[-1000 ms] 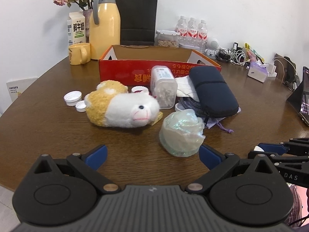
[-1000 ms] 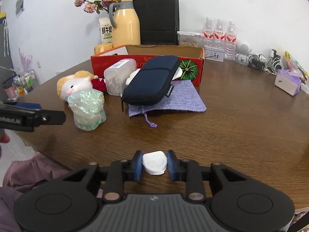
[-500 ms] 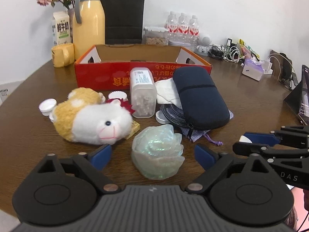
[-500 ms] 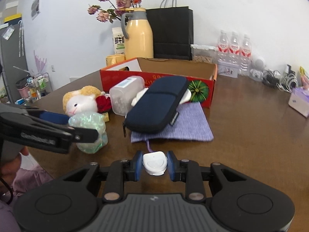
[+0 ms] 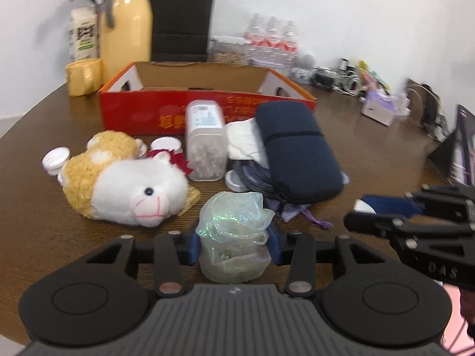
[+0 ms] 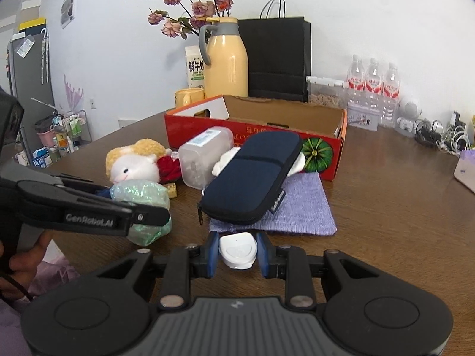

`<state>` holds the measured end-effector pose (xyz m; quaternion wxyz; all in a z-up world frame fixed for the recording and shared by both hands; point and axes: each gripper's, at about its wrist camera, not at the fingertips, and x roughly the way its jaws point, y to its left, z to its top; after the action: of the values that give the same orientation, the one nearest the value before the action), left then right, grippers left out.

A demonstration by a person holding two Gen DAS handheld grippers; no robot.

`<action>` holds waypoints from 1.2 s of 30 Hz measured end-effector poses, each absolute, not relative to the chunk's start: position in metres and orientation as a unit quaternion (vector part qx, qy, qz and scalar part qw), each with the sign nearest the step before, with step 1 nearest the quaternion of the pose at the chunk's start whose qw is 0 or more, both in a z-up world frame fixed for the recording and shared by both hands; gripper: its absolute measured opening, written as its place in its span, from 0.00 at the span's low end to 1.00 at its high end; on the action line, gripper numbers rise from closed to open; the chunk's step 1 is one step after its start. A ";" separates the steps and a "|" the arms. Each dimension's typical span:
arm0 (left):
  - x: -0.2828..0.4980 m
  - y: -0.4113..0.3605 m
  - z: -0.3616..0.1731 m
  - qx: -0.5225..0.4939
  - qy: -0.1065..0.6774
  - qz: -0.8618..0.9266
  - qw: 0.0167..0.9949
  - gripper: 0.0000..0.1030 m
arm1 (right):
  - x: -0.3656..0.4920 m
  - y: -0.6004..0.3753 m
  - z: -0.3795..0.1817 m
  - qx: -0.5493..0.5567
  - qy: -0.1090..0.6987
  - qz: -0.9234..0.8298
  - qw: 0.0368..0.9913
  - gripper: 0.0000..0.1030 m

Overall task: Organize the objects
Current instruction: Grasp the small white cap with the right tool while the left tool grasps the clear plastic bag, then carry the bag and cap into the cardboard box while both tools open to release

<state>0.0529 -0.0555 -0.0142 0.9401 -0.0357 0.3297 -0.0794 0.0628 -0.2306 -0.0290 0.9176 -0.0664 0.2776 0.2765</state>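
While the left gripper [image 5: 234, 244] closes its jaws, the blue pads sit against both sides of a crumpled iridescent wrapper bundle [image 5: 234, 237], which stands on the brown table [image 5: 44, 222] at the near edge. Right gripper [image 6: 237, 250] is clamped on a small white oval case [image 6: 238, 250], held just above the table edge; in the left wrist view it shows at 3 o'clock.

From the bundle, going outward in the left wrist view:
- 10 o'clock, near: plush alpaca [image 5: 127, 184], white face and tan back, lying on its side, red bow at its neck.
- 1 o'clock, near: navy zip pouch [image 5: 297, 154] lying tilted over a purple cloth bag [image 6: 299, 204].
- 12 o'clock: clear plastic jar [image 5: 206, 145] on its side, between plush and pouch, white cloth [image 5: 243, 142] just beside it.
- 10 o'clock, farther: white bottle caps [image 5: 55, 158] on the table.
- 12 o'clock, behind the jar: red cardboard tray box [image 5: 142, 112], open top; inside looks bare from here.
- Far edge: yellow thermos jug [image 5: 126, 26], yellow mug [image 5: 84, 75], milk carton [image 5: 83, 37], black paper bag [image 5: 181, 17], water bottles [image 5: 273, 41].
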 end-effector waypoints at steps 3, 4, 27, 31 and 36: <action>0.046 -0.057 -0.001 -0.019 0.312 -0.099 0.945 0.42 | 0.059 -0.232 -0.018 -0.069 0.261 0.274 0.923 0.25; 0.045 -0.057 0.005 -0.015 0.303 -0.102 0.947 0.42 | 0.058 -0.232 -0.014 -0.069 0.255 0.273 0.925 0.25; 0.221 -0.023 0.084 0.007 0.261 -0.033 0.965 0.42 | 0.218 -0.173 0.048 -0.059 0.204 0.241 0.947 0.25; 0.276 -0.020 0.065 0.034 0.326 -0.020 0.945 0.43 | 0.271 -0.164 0.033 -0.073 0.246 0.224 0.940 0.25; 0.327 -0.007 0.036 0.030 0.389 0.000 0.921 0.42 | 0.323 -0.155 0.005 -0.097 0.306 0.205 0.925 0.25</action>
<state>0.3271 -0.0074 0.0362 0.9207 0.0302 0.3892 -0.0003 0.3232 -0.1548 0.0054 0.9247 -0.0974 0.3059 0.2046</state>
